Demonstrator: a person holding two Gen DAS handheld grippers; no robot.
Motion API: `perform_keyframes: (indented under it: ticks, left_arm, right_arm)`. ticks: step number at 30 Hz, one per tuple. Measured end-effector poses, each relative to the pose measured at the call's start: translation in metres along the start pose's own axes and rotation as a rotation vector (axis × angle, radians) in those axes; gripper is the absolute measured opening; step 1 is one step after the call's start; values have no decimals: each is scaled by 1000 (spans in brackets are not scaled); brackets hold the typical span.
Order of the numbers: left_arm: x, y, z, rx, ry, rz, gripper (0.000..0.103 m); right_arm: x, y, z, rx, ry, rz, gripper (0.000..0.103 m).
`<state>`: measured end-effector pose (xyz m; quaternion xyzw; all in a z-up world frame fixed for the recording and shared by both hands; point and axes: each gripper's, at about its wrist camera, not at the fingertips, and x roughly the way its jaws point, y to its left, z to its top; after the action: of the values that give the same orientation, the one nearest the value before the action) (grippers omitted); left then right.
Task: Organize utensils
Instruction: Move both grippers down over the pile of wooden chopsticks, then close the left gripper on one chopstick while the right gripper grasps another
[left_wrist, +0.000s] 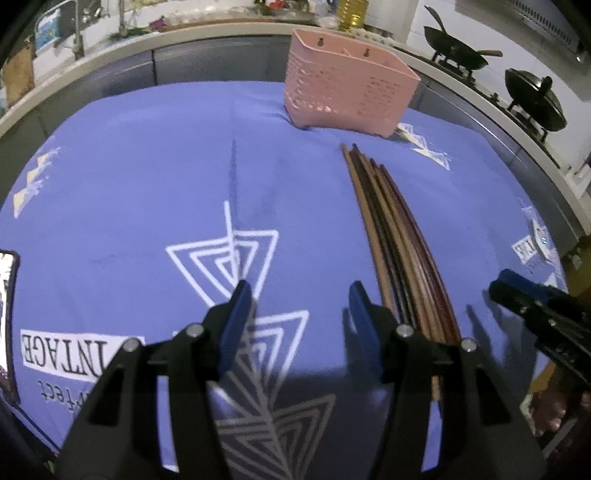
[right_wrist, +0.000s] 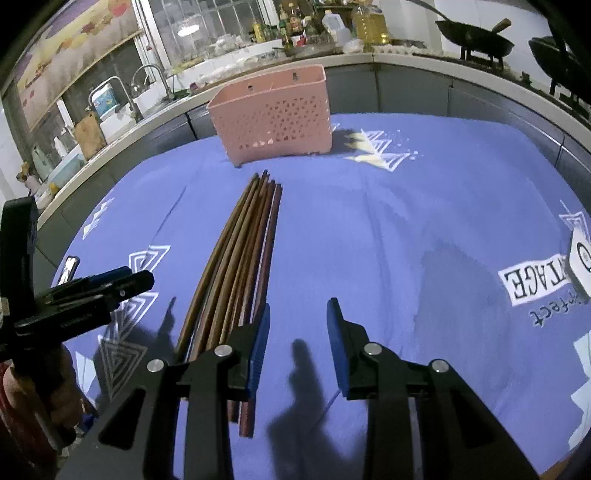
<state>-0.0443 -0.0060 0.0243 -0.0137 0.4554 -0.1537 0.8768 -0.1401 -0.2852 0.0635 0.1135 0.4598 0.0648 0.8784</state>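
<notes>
Several brown wooden chopsticks (left_wrist: 395, 236) lie side by side in a bundle on the blue cloth, pointing toward a pink perforated basket (left_wrist: 347, 92) at the far edge. In the right wrist view the same chopsticks (right_wrist: 240, 254) run from the basket (right_wrist: 273, 114) down under my left finger. My left gripper (left_wrist: 301, 295) hovers open over bare cloth just left of the bundle, nothing between its blue pads. My right gripper (right_wrist: 299, 314) is open too, just right of the bundle, holding nothing. Each gripper shows at the edge of the other's view: the right gripper (left_wrist: 524, 299), the left gripper (right_wrist: 110, 284).
The blue printed tablecloth (left_wrist: 129, 177) covers the table. A phone (right_wrist: 68, 267) lies at the cloth's left edge. Behind runs a kitchen counter with a sink (right_wrist: 122, 103), bottles and two dark woks (left_wrist: 458, 51) on a stove. A hand (right_wrist: 44, 384) holds the left gripper.
</notes>
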Motion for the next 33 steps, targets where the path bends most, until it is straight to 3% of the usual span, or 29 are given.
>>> perform_keyframes:
  ticks: [8, 13, 19, 23, 32, 33]
  left_arm:
    - [16, -25, 0, 46, 60, -107, 53]
    - [33, -50, 2, 128, 60, -48, 46]
    - [44, -62, 10, 204, 52, 59, 42]
    - [55, -66, 25, 218, 62, 109, 43]
    - [104, -59, 106, 198, 102, 214, 42]
    - [109, -60, 113, 198, 101, 209, 34]
  right_arm:
    - [24, 13, -8, -69, 86, 27, 32]
    - [38, 14, -13, -111, 111, 29, 32]
    - [51, 6, 0, -192, 72, -96, 32]
    - [63, -9, 23, -212, 87, -59, 32]
    - [122, -20, 111, -361, 195, 57, 32]
    - [130, -20, 121, -366, 204, 68, 32]
